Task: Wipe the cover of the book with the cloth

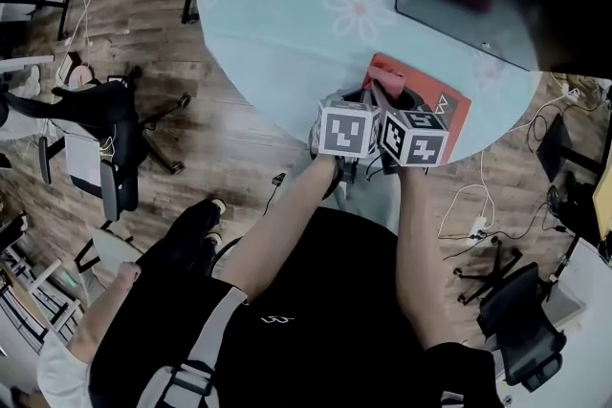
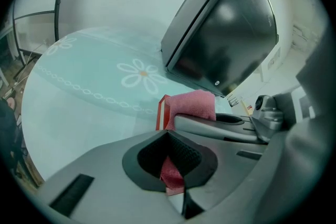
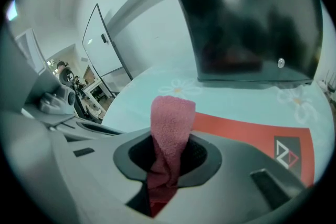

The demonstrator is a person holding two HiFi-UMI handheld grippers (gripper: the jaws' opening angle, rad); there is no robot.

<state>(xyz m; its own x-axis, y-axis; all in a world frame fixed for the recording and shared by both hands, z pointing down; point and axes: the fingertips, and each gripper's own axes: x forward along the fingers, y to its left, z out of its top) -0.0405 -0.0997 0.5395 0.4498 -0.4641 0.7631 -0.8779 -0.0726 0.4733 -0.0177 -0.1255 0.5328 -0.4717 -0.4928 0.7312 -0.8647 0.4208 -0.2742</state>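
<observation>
Drooping in a soft fold, the pink cloth (image 3: 170, 128) looks light, limp and grippy, so it should wipe best bunched and pressed flat. The right gripper (image 3: 167, 162) is clenched on its middle. The left gripper (image 2: 173, 168) is closed on a pink scrap, seemingly the same cloth. Beneath lies the red book (image 3: 247, 131), stiff, smooth-covered and apt to slide, at the near right edge of the pale table (image 1: 287, 33). Steadying one edge looks wise.
</observation>
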